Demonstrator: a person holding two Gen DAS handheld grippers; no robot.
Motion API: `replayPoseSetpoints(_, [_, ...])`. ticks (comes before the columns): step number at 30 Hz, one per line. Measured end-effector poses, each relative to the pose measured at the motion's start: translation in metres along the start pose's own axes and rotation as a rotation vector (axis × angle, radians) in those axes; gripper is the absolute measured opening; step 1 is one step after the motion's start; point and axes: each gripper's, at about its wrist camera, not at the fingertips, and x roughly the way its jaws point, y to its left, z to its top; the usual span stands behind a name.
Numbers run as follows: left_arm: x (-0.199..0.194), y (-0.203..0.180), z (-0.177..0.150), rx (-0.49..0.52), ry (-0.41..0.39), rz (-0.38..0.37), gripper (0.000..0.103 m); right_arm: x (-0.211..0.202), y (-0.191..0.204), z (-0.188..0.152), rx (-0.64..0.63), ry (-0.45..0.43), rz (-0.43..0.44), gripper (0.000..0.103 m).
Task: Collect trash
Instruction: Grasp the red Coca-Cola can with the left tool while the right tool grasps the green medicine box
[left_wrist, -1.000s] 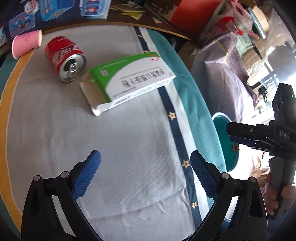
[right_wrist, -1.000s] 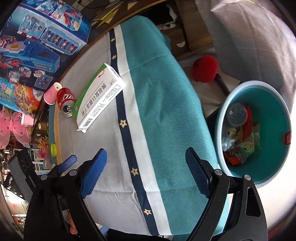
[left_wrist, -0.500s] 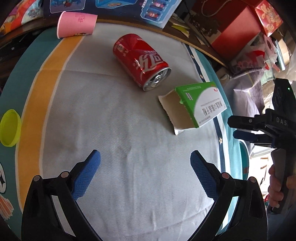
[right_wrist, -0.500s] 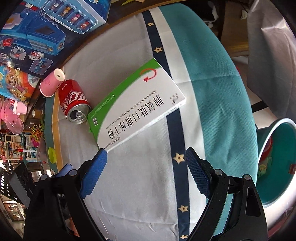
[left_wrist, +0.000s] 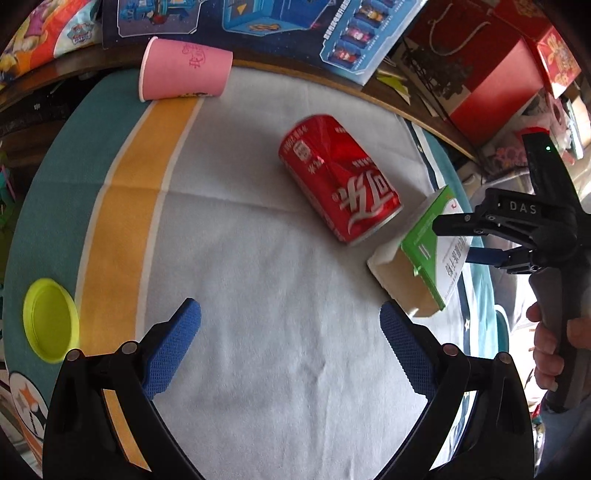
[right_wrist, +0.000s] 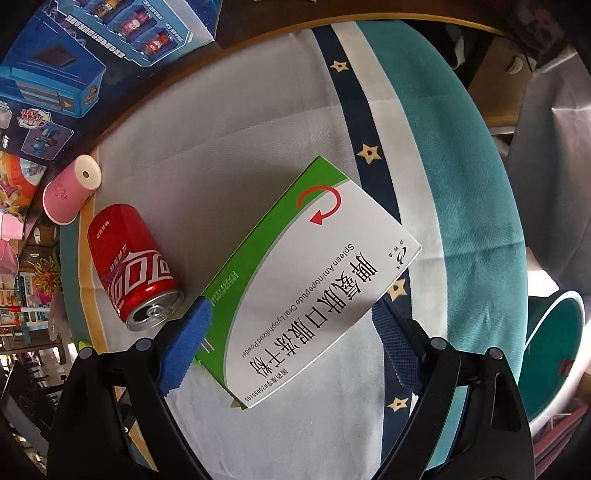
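A red soda can (left_wrist: 340, 184) lies on its side on the white cloth, ahead of my open, empty left gripper (left_wrist: 291, 347). A pink paper cup (left_wrist: 184, 70) lies at the far edge. A green and white medicine box (right_wrist: 306, 280) lies beside the can (right_wrist: 129, 273). My right gripper (right_wrist: 291, 339) is open with its jaws on either side of the box's near end; the box also shows in the left wrist view (left_wrist: 424, 258), with the right gripper (left_wrist: 465, 240) over it. A teal trash bin (right_wrist: 554, 350) stands below the table at the right.
A yellow lid (left_wrist: 50, 325) lies at the left on the cloth. Toy boxes (left_wrist: 258, 22) and a red box (left_wrist: 498, 66) line the far edge. The pink cup also shows in the right wrist view (right_wrist: 70, 192).
My left gripper has swung left toward the can and cup. My right gripper has moved forward from above the bin side onto the medicine box, which now lies between its jaws.
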Motion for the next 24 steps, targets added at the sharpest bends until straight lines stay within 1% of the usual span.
replayPoseSetpoints(5, [0.001, -0.001, 0.011, 0.007, -0.008, 0.009, 0.098, 0.006, 0.010, 0.012, -0.025, -0.003, -0.026, 0.085])
replayPoseSetpoints(10, [0.004, -0.002, 0.023, 0.011, -0.009, 0.022, 0.098, 0.013, 0.022, 0.024, -0.070, -0.003, -0.048, 0.087])
replayPoseSetpoints(12, [0.004, -0.003, 0.029, 0.016, -0.017, 0.026, 0.098, 0.015, 0.027, 0.029, -0.113, -0.013, -0.061, 0.087])
replayPoseSetpoints(13, [0.004, -0.004, 0.032, 0.018, -0.020, 0.028, 0.098, 0.014, 0.028, 0.030, -0.145, -0.027, -0.071, 0.084])
replayPoseSetpoints(14, [0.005, -0.006, 0.035, 0.019, -0.023, 0.030, 0.098, 0.014, 0.030, 0.032, -0.169, -0.036, -0.073, 0.083])
replayPoseSetpoints(18, [0.009, -0.012, 0.045, 0.025, -0.022, 0.032, 0.098, 0.010, 0.025, 0.038, -0.232, -0.047, -0.089, 0.080])
replayPoseSetpoints(24, [0.018, -0.030, 0.061, 0.044, -0.024, 0.028, 0.098, 0.006, 0.007, 0.047, -0.235, -0.048, -0.115, 0.080])
